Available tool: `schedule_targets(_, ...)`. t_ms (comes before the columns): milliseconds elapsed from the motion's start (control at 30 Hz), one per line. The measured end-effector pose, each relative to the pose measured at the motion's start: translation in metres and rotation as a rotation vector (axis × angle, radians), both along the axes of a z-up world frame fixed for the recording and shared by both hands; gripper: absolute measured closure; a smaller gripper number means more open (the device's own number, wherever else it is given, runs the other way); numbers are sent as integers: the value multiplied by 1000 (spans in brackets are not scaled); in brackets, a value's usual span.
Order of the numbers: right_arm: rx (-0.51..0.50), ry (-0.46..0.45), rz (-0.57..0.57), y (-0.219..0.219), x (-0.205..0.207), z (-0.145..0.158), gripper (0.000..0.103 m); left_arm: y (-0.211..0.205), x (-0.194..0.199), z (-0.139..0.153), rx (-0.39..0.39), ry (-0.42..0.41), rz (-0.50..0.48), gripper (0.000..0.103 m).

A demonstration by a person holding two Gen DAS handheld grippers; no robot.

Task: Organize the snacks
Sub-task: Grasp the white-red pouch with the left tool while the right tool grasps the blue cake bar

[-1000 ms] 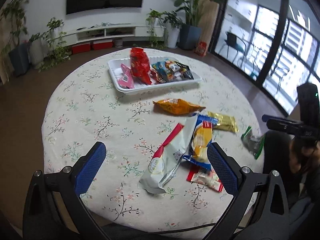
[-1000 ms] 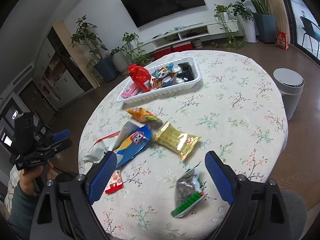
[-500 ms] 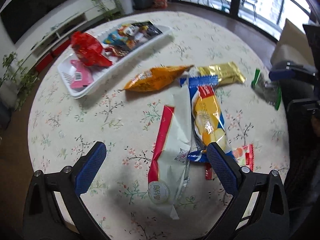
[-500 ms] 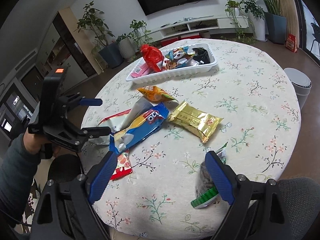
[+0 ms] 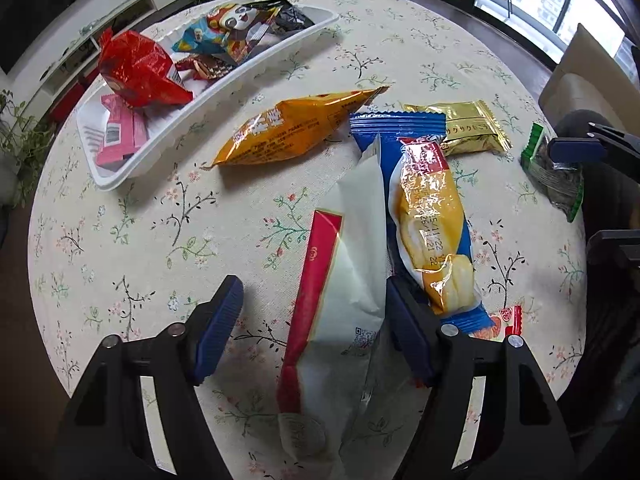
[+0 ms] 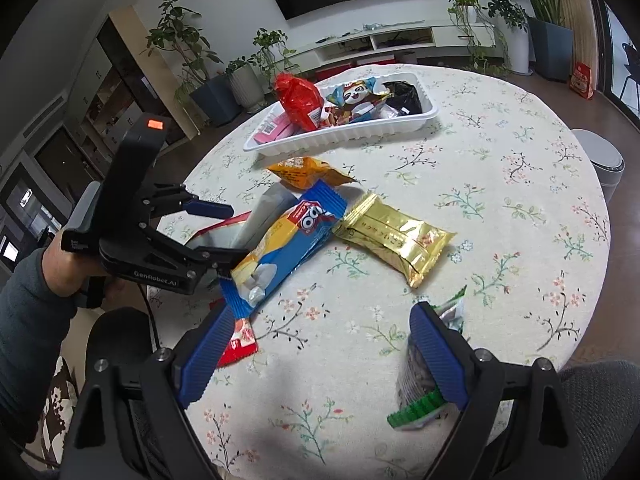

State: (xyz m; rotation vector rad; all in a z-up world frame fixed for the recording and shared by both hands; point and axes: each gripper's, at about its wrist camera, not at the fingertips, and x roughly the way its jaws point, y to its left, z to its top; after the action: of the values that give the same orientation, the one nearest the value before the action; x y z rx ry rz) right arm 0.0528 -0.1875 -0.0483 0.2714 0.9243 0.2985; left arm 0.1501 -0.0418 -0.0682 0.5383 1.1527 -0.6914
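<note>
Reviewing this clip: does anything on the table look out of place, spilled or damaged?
Nothing looks spilled or torn. Several packets lie loose outside the white tray: the blue packet overlaps the white-and-red packet, and a green-edged packet sits near the table edge.

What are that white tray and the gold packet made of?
The white tray looks like thin moulded plastic, matte, with ribbed walls. The gold packet looks like metallised foil film: it shines, creases sharply and has crimped ends. Whether the foil is backed with plastic cannot be told.
</note>
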Motion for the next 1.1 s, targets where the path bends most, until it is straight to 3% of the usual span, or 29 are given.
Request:
schedule_targets(133, -11, 20, -3, 11, 19, 2, 12, -1, -1, -4, -33, 32, 9, 60)
schedule_targets(400, 18, 129, -4, 38, 56, -10, 22, 13, -13, 1, -81, -8, 72, 74)
schedule_targets(600, 35, 201, -34, 45, 74, -22, 22, 44, -22, 11, -155, -16, 156, 76)
schedule_targets(867, -24, 233, -41, 61, 90, -31, 23, 54, -29, 5, -141, 5, 163, 76)
schedule_targets(1100, -147, 218, -6, 74, 98, -31, 39, 57, -21, -1, -160, 44, 204, 75)
